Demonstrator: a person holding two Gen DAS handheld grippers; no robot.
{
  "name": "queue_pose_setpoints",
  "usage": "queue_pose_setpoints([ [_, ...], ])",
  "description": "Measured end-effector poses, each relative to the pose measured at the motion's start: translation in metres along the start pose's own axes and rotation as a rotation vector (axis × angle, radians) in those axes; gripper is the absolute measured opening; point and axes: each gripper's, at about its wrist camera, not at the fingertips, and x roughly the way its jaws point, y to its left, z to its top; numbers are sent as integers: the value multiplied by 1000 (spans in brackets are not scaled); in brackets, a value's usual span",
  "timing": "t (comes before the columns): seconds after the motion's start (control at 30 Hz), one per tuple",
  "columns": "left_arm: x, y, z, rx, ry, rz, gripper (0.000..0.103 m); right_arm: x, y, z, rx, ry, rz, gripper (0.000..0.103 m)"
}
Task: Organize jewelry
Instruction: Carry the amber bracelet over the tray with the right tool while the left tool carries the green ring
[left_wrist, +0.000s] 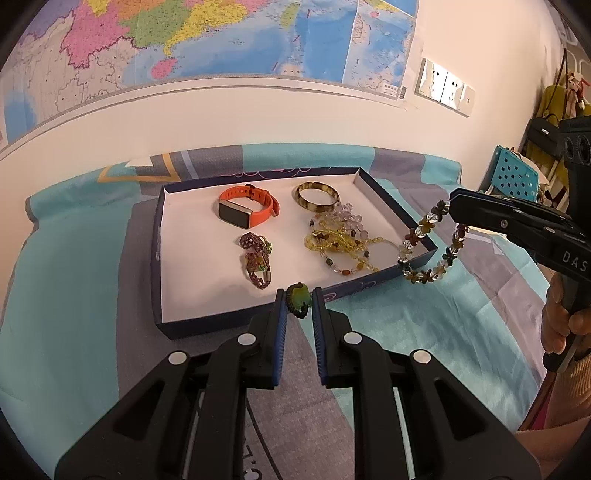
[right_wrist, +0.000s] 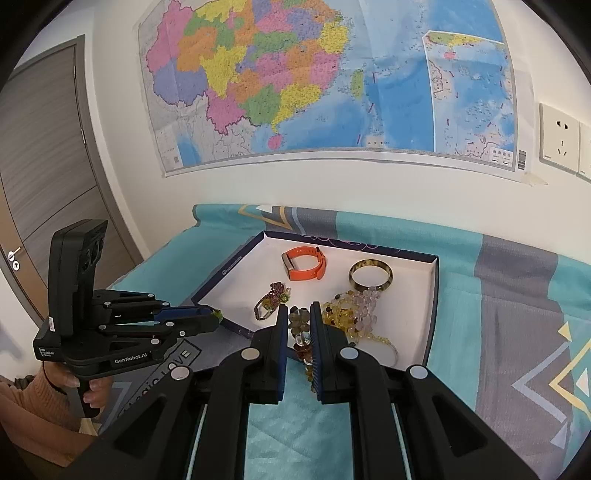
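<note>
Two grippers, each with a catch, poised at the jewelry box

Left to right: the door (right_wrist: 44, 155), then the left gripper (left_wrist: 299, 301) pinching a green beaded piece (left_wrist: 298, 295) at the box (left_wrist: 159, 258) front wall; the watch (left_wrist: 246, 206) and bangle (left_wrist: 317, 195) lie inside (handle reads "GenRobot.AI"); the right gripper (right_wrist: 300, 325) clamps a flower-bead bracelet (left_wrist: 430, 243) over the box's right corner.

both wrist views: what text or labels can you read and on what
"GenRobot.AI": side of the black left tool, seen in the right wrist view.
"DAS": side of the black right tool, cut off by the frame edge.
"LOVE": grey patch of the teal and grey patterned cloth; the word before it is hidden.
Small white label on the left tool, colourful wall map: too small to read.
</note>
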Motion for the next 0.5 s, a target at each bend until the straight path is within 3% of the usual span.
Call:
queue_pose_setpoints([
  [0.5,7,6,14,0,-4,4,14,7,-5,10,0,-5,-2,10],
])
